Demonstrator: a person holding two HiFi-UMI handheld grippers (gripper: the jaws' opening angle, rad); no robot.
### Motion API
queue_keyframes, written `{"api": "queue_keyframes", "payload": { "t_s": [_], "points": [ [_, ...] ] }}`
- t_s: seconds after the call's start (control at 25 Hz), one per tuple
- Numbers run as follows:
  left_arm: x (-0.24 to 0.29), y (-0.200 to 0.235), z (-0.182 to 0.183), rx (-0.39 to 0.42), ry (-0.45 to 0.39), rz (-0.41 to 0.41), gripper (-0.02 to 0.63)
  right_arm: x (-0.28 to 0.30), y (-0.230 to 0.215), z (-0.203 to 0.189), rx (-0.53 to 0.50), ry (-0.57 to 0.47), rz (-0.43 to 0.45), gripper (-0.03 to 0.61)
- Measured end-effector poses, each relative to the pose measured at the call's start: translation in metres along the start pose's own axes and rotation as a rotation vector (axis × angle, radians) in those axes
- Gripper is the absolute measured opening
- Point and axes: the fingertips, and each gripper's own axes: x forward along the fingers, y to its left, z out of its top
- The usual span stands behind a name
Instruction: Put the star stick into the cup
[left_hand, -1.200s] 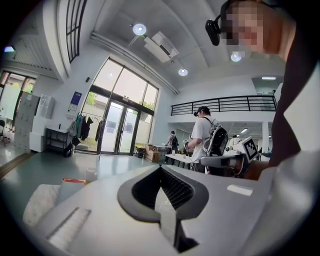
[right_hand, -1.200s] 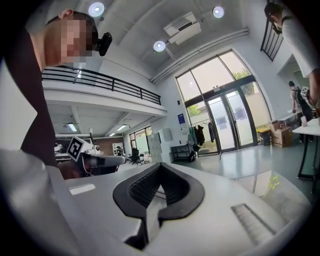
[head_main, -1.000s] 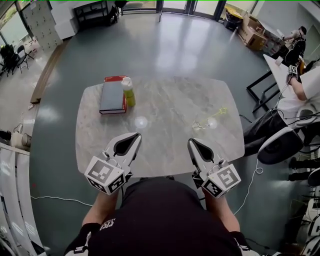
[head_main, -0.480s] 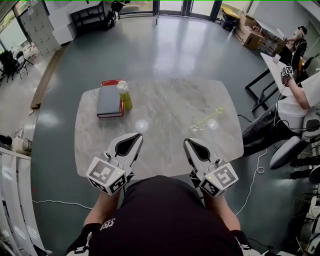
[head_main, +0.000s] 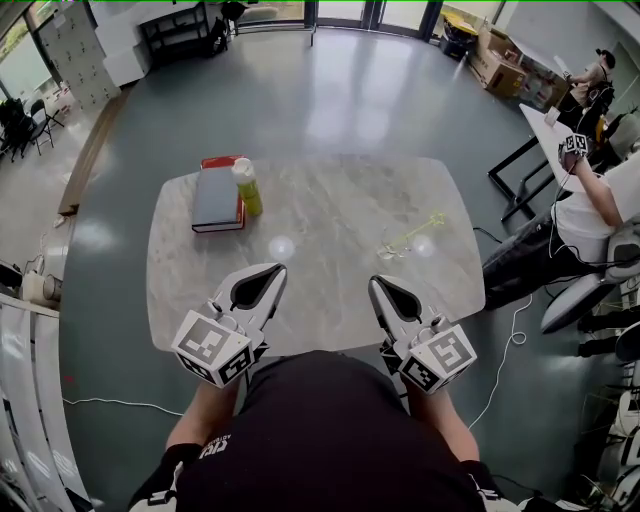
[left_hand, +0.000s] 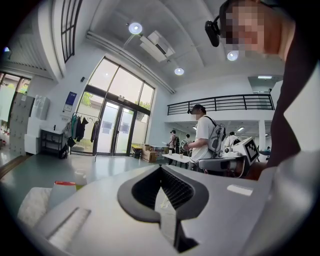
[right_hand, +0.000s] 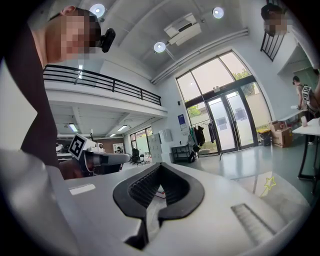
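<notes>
A thin yellow-green star stick (head_main: 420, 229) lies on the marble table (head_main: 330, 300) at the right. Its star end points to the far right, and its near end lies by a small clear thing (head_main: 389, 250) that I cannot make out. The star (right_hand: 270, 183) also shows low at the right in the right gripper view. A tall yellow-green cup (head_main: 247, 186) stands beside a book (head_main: 218, 197) at the back left. My left gripper (head_main: 274, 269) and right gripper (head_main: 379, 283) hover over the near table edge. Both are shut and hold nothing.
The grey book lies on a red one (left_hand: 65, 184). A seated person (head_main: 590, 190) and a black-legged table (head_main: 525, 170) are close to the table's right side. Several people stand by a far table (left_hand: 175, 157). Grey floor surrounds the table.
Both grippers stay almost where they were, still shut. The head view has shifted slightly, and the seated person at the right has moved a little.
</notes>
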Motion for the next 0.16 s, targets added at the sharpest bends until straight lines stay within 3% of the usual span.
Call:
{"api": "queue_keyframes", "payload": {
  "t_s": [0.16],
  "points": [
    [-0.0012,-0.0001,-0.0014,0.000,0.005,-0.006,0.000,-0.0006,0.0016,-0.0013,0.003,0.003,-0.004,0.012]
  ]
}}
